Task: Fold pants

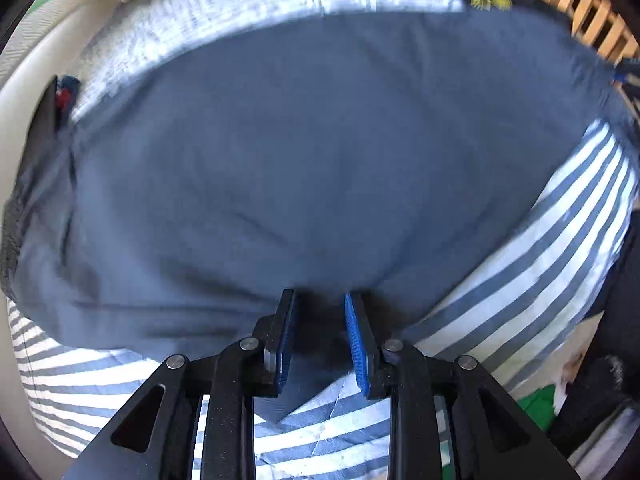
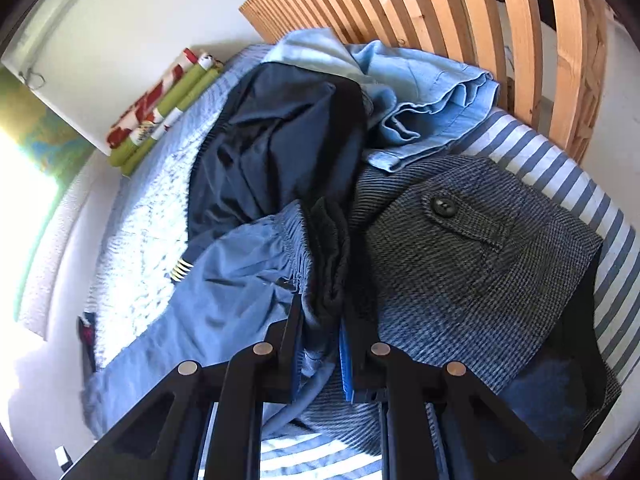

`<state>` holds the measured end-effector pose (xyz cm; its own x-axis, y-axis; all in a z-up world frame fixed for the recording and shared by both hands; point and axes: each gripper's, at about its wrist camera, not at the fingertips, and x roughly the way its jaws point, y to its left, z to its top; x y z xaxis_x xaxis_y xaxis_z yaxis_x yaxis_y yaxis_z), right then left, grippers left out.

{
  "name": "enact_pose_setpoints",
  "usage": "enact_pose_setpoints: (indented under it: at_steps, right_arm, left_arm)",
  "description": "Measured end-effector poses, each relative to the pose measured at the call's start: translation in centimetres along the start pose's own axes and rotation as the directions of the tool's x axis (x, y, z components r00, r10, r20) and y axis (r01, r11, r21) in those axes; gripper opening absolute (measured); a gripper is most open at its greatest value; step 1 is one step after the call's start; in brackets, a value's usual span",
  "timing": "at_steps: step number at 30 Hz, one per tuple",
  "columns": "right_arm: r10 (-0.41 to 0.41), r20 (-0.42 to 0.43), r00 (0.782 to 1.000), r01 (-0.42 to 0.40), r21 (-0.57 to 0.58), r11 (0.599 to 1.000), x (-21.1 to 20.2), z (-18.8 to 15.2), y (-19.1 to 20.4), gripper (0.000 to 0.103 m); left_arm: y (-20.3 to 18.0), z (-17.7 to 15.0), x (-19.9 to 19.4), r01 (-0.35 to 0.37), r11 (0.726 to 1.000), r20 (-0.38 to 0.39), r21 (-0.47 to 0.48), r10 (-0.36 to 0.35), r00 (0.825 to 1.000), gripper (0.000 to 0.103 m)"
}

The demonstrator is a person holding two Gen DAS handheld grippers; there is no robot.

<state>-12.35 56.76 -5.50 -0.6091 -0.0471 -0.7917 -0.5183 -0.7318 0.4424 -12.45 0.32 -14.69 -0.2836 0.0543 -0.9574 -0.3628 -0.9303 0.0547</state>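
Slate-blue pants [image 1: 304, 168] lie spread flat over the striped bedding [image 1: 520, 280] and fill most of the left wrist view. My left gripper [image 1: 320, 340] hangs over their near edge with its jaws apart. A corner of the blue cloth lies between the blue pads [image 1: 355, 340], which do not press on it. In the right wrist view the same blue pants [image 2: 224, 288] show their gathered elastic waistband. My right gripper [image 2: 320, 344] is shut on a bunch of that blue cloth by the waistband. A black piece of cloth [image 2: 332, 248] sits just beyond its fingertips.
A pile of clothes lies ahead of the right gripper: a navy garment [image 2: 280, 140], a light blue one [image 2: 420, 100] and a grey tweed one with a button [image 2: 480, 260]. A wooden slatted headboard [image 2: 480, 20] stands behind. Green and red rolls [image 2: 160, 112] lie by the wall.
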Motion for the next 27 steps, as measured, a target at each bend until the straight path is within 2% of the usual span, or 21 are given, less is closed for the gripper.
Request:
enact_pose_setpoints:
  at_steps: [2,8,11,14,17,21,25,27]
  right_arm:
    - [-0.008,-0.005,1.000,0.008,-0.003,1.000,0.1,0.2,-0.2,0.014]
    - [0.016,0.024,1.000,-0.016,0.012,1.000,-1.7,0.3,1.1,0.014]
    - [0.005,0.049,0.999,-0.003,-0.040,0.999,-2.7,0.0,3.8,0.014]
    - [0.021,0.072,0.997,-0.015,-0.078,0.997,-3.7,-0.6,7.0,0.014]
    - [0.059,0.088,0.994,-0.049,-0.116,0.992,-4.4,-1.5,11.4,0.014]
    - [0.112,0.083,0.990,-0.089,-0.240,0.967,-4.2,-4.3,19.4,0.014]
    - [0.170,0.028,0.985,-0.147,-0.378,0.914,-2.6,-8.9,28.3,0.014]
    - [0.186,-0.011,0.982,-0.170,-0.460,0.872,-1.2,-12.1,33.0,0.014]
  left_arm:
    - [0.3,0.4,-1.0,0.016,1.000,0.005,-0.024,-0.016,1.000,0.026]
    - [2.1,0.7,-5.8,0.045,0.996,0.147,-0.075,-0.034,0.989,0.026]
    - [5.2,0.1,-7.2,0.052,0.985,0.205,-0.162,-0.018,0.979,0.026]
    - [8.1,-1.2,-7.9,0.021,0.974,0.222,-0.224,0.031,0.975,0.026]
    - [11.5,-3.3,-8.4,0.028,0.953,0.240,-0.301,0.047,0.970,0.026]
    - [16.1,-6.2,-8.5,0.059,0.916,0.273,-0.396,0.055,0.960,0.026]
    - [19.1,-8.1,-7.8,0.059,0.901,0.270,-0.430,0.066,0.961,0.026]
    - [20.2,-9.1,-7.3,0.054,0.896,0.267,-0.441,0.073,0.961,0.026]
